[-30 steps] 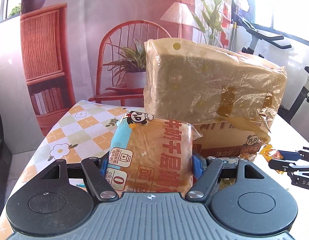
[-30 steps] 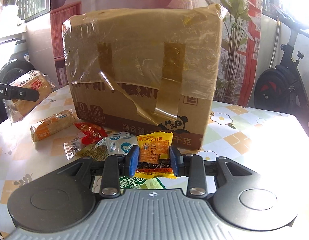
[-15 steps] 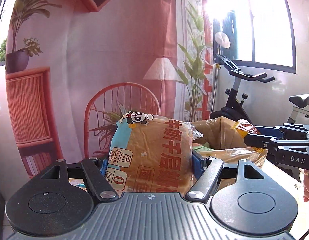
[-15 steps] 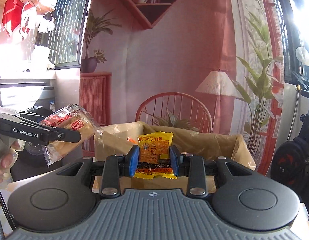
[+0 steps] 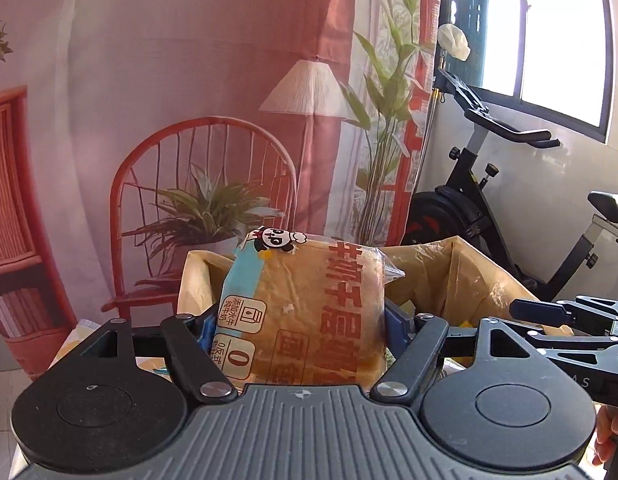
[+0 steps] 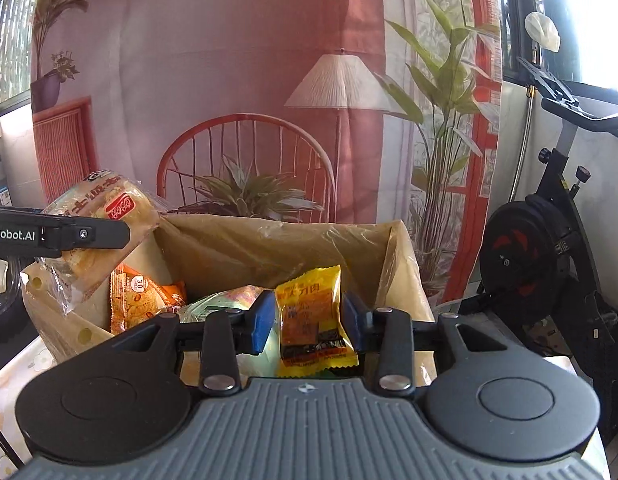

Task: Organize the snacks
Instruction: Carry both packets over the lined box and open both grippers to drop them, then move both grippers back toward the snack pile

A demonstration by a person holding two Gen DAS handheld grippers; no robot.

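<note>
1. Left wrist view, centre frame: left gripper [image 5: 299,326], jaws easing apart, pads against bread pack [image 5: 305,312], which is upright above cardboard box [image 5: 461,276]; right gripper's tip [image 5: 549,314] at right edge.
2. Right wrist view, lower centre: right gripper [image 6: 309,322], jaws opening, left pad clear of yellow snack packet [image 6: 313,320] between them, over the open box [image 6: 277,248]; orange packet [image 6: 141,300] inside, lower left.

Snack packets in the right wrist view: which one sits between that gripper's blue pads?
The yellow packet. The orange packet lies in the cardboard box; the bread pack is in the left gripper.
</note>
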